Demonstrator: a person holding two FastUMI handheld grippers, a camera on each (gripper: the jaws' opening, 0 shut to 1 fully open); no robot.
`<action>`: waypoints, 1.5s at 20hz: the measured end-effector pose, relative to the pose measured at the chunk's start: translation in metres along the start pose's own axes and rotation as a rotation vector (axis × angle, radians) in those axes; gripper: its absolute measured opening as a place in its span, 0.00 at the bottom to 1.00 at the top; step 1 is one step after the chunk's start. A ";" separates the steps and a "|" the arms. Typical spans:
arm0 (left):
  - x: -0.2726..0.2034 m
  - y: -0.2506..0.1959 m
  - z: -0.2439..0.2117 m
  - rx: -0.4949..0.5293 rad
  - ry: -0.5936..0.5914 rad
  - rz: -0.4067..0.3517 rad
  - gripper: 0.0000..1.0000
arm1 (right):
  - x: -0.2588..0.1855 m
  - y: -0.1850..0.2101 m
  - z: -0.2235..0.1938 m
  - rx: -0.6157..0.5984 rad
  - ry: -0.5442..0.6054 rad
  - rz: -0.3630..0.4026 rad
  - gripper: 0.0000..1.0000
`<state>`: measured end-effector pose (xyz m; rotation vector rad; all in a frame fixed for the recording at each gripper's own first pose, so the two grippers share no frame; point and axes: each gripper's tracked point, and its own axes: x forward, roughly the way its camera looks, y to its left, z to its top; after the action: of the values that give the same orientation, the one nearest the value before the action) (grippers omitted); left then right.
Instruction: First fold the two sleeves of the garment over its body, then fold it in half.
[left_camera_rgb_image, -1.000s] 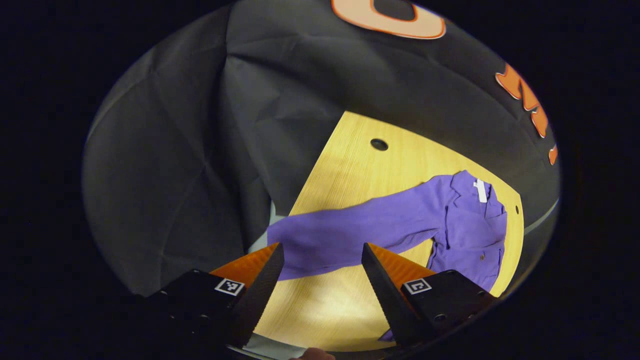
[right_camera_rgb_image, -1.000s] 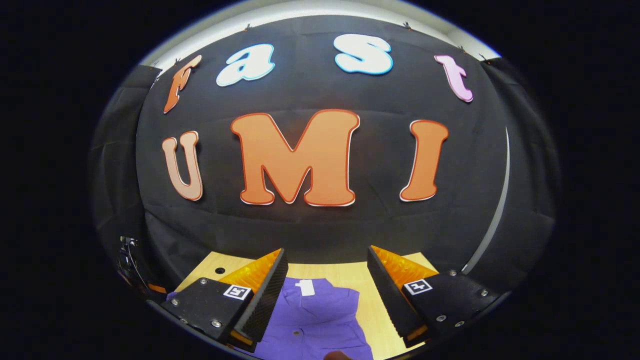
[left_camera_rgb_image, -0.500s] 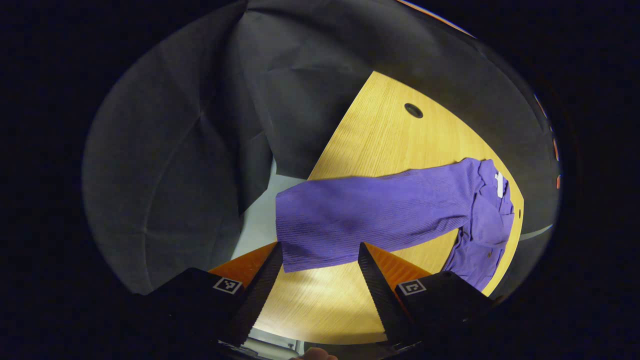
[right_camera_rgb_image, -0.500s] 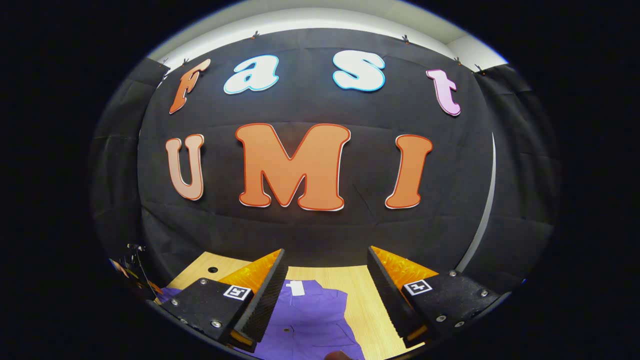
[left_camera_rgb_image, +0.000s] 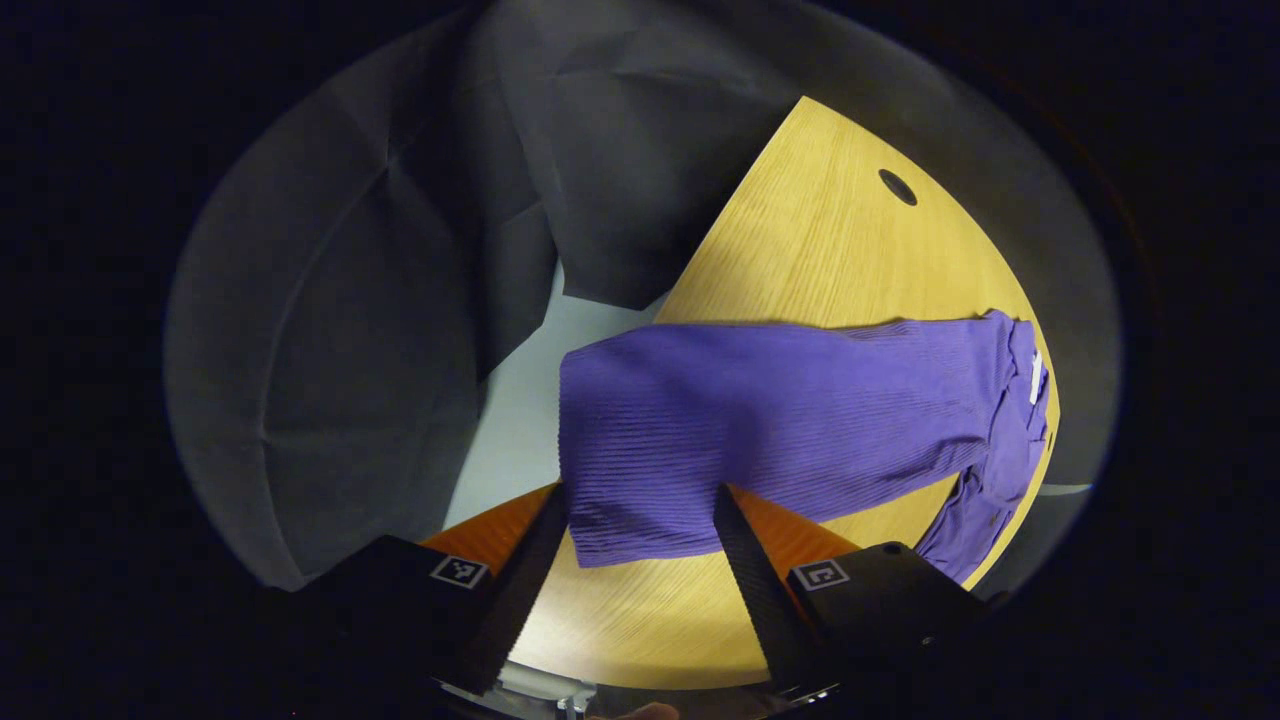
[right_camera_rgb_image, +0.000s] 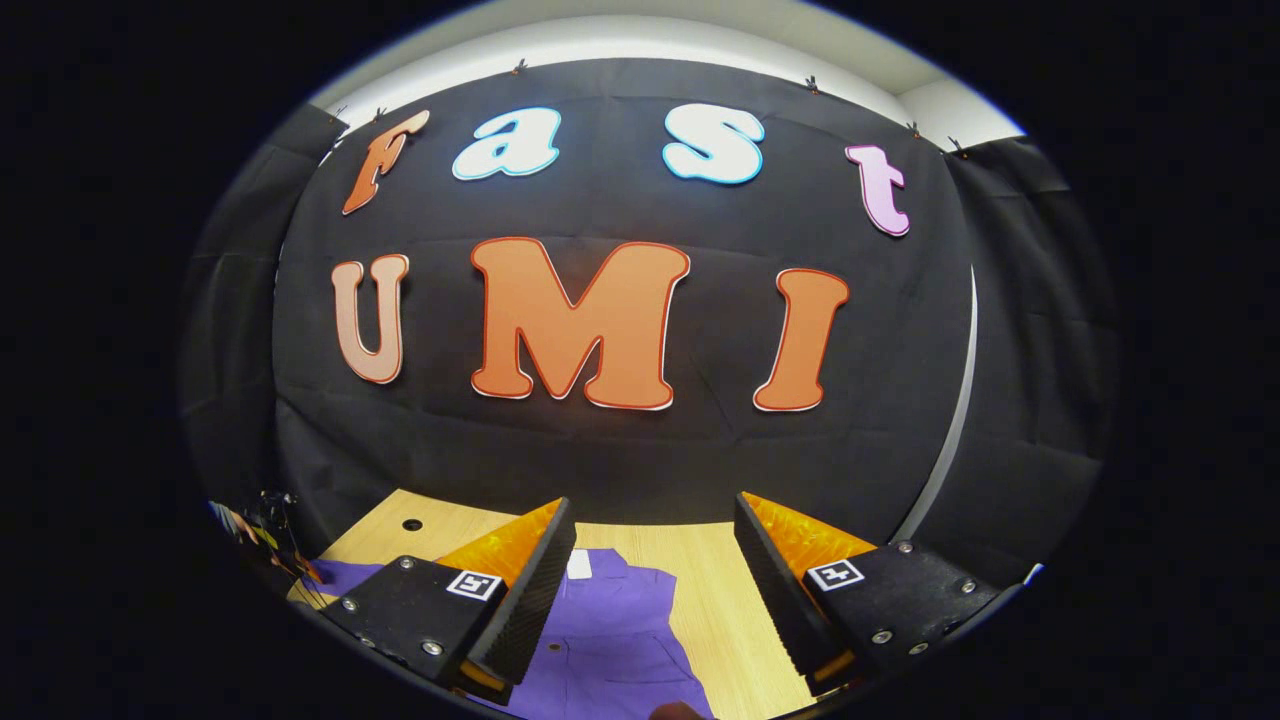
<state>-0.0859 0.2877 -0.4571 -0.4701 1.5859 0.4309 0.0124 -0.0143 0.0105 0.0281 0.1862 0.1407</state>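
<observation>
L gripper (left_camera_rgb_image: 640, 520): its 2 fingers (left_camera_rgb_image: 520, 580) stand wide apart, nothing pinched between them. The cuff end of the sleeve (left_camera_rgb_image: 760, 430) lies in the gap ahead of the tips; can't tell if either finger touches the cloth, and no squeeze shows. So released, holding nothing.

R gripper (right_camera_rgb_image: 655, 560): also spread wide, gap bare of any grasp, hanging above the shirt (right_camera_rgb_image: 620, 640) w/o contact that I can see.

Places, all vs the table (left_camera_rgb_image: 820, 240): the shirt is purple and lies on the tabletop. In the left gripper view the sleeve runs flat across the table from the shirt body (left_camera_rgb_image: 1010, 450) at the table's far right edge, out to the near left edge, where the cuff reaches past the edge over pale floor (left_camera_rgb_image: 510, 420). A round hole (left_camera_rgb_image: 897, 187) sits in the table beyond the sleeve. In the right gripper view the collar w/ a white tag (right_camera_rgb_image: 579, 564) lies toward the table's back edge, near the wall cloth; a 2nd hole (right_camera_rgb_image: 411, 524) is at the table's back left corner.

Vs 1 s ago: the L gripper has closed in on the sleeve, which now looms much bigger and sits right at the fingertips; fingers about as wide as before. The R gripper's view has drifted a bit, the shirt sliding left under it; opening unchanged. Shirt itself looks unmoved, sleeve not yet folded.
</observation>
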 end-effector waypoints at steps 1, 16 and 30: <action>0.002 0.002 0.002 -0.007 0.008 0.026 0.90 | 0.000 -0.002 -0.001 -0.003 0.001 -0.003 0.95; -0.028 -0.038 0.015 0.013 -0.071 0.036 0.02 | 0.029 -0.025 -0.018 -0.036 0.044 0.089 0.95; -0.185 -0.245 0.018 0.381 -0.281 -0.119 0.02 | 0.070 -0.073 -0.016 -0.010 0.004 0.157 0.95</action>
<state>0.0710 0.0988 -0.2719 -0.1992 1.3187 0.0922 0.0873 -0.0760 -0.0206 0.0322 0.1876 0.2979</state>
